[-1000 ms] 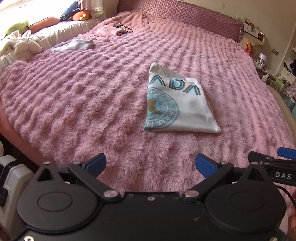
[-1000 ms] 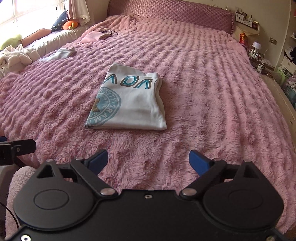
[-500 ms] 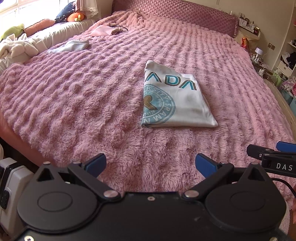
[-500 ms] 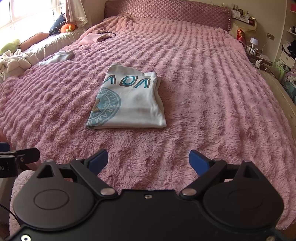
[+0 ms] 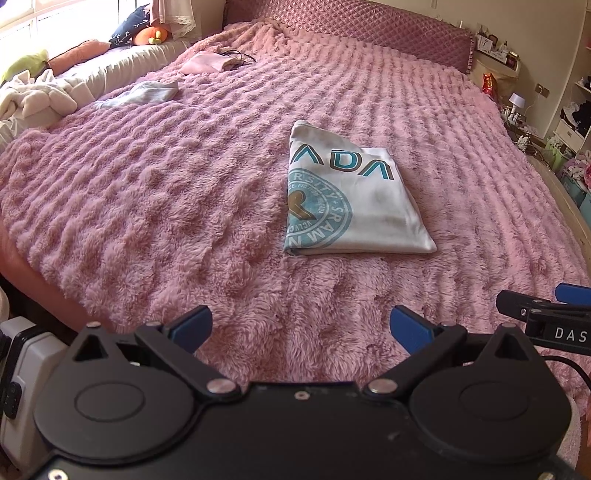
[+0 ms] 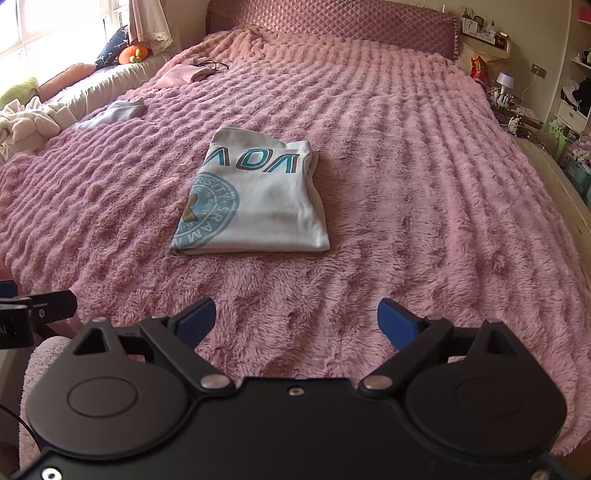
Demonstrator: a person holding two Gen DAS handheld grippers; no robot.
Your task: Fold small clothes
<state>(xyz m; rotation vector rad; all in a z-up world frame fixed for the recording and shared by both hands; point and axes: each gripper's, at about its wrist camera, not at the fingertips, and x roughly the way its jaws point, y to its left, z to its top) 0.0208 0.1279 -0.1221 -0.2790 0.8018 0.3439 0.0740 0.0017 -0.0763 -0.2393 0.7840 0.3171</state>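
On the pink blanket (image 5: 155,192) a folded white shirt (image 5: 362,206) lies flat, long axis toward the headboard (image 6: 332,22), its print partly folded under. Both grippers (image 5: 301,325) (image 6: 297,317) hover nearby, jaws apart, empty.

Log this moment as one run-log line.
left gripper: open, empty | right gripper: open, empty | white printed shirt: folded, flat on pink blanket | contact: none
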